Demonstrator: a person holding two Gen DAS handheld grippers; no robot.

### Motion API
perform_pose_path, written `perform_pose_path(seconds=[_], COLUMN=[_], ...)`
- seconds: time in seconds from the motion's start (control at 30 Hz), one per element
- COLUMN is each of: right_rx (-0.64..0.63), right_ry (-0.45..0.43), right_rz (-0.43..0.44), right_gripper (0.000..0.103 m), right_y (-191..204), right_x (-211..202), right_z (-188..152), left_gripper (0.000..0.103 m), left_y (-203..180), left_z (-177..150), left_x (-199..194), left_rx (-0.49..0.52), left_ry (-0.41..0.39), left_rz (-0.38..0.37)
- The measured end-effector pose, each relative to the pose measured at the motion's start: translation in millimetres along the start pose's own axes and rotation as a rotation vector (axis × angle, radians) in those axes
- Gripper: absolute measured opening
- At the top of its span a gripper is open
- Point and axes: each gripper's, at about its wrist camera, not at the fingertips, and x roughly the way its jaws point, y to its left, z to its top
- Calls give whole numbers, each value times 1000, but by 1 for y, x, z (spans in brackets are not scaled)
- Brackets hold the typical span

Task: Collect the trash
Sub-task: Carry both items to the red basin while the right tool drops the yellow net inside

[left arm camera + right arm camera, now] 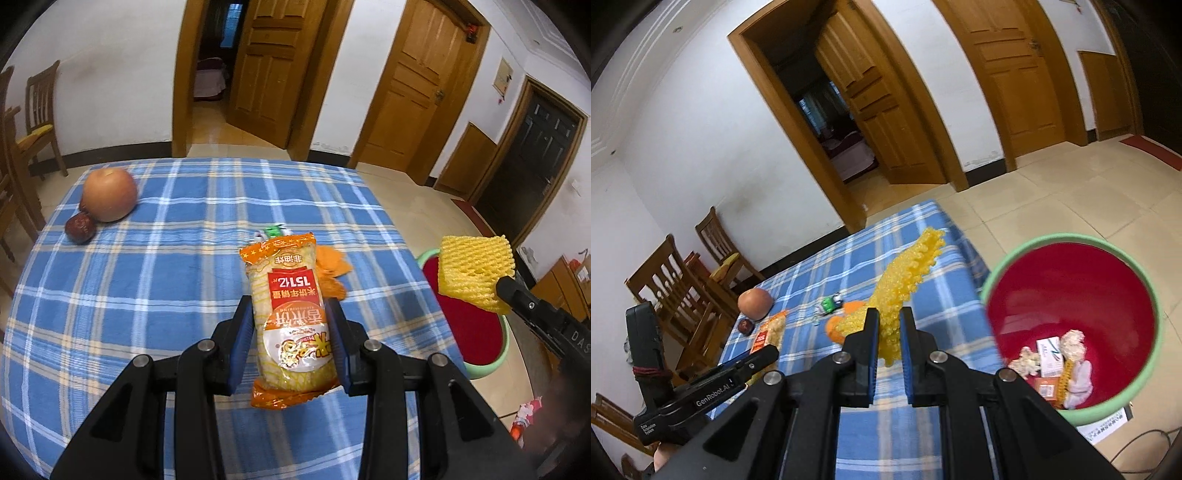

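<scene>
My left gripper [290, 310] is shut on an orange rice-cracker snack packet [291, 317] and holds it above the blue plaid tablecloth [166, 280]. My right gripper [888, 325] is shut on a yellow foam fruit net [905, 280]; it also shows in the left wrist view [476, 271], held over the red bin with a green rim [476, 332]. In the right wrist view the bin [1071, 295] stands on the floor right of the table and holds several pieces of trash. Orange peel [332, 273] and a small green wrapper [271, 232] lie on the table.
An apple [109, 194] and a red date [80, 228] sit at the table's far left. Wooden chairs [676, 291] stand left of the table. Doors and tiled floor [1052, 195] lie beyond. A wrapper [526, 413] lies on the floor.
</scene>
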Motion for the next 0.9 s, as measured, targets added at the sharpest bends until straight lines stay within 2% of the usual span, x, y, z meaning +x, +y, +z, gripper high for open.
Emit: perform_pose_path(seconds=[0.5, 0.9], right_rx=[106, 196], right_ry=[-39, -6], right_rz=[-96, -174], right_gripper=[13, 14], right_y=[-72, -126], right_x=[-34, -38], right_z=[-3, -12], left_gripper=[39, 39], left_y=[-75, -134], left_z=[2, -3], left_x=[21, 48], left_rx=[121, 223], left_ry=[34, 82], left_rz=[-64, -117])
